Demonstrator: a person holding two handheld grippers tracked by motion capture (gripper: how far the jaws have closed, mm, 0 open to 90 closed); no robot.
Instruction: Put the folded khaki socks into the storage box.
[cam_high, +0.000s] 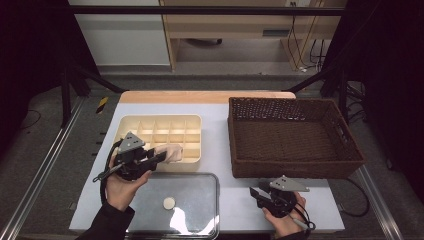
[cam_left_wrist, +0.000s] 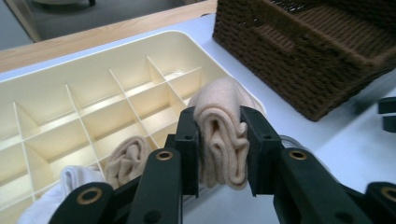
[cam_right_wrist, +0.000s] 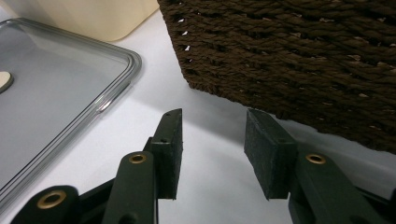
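High view: the left gripper (cam_high: 159, 158) holds a rolled beige sock (cam_high: 171, 152) over the near right corner of the cream divider tray (cam_high: 125, 122). The step in hand looks like setting this roll into a free cell. To do it well, I would centre it over one compartment before lowering, so it does not straddle a divider. The right gripper (cam_high: 256, 192) rests on the white table (cam_high: 220, 145) near the front of the brown wicker basket (cam_high: 295, 167). A clear lid (cam_high: 200, 200) with a round white knob (cam_high: 169, 203) lies in front of the tray, under the left forearm.

Left gripper view: both pads are clamped on the sock (cam_left_wrist: 223, 140), folds squeezed upright between them. A second beige roll (cam_left_wrist: 128, 158) and a white roll (cam_left_wrist: 70, 182) already sit in near cells. These crowd the approach; the cells behind are free.

Right gripper view: jaws parted, nothing between them. The basket wall (cam_right_wrist: 289, 60) stands just ahead, with the lid edge (cam_right_wrist: 116, 93) to one side.
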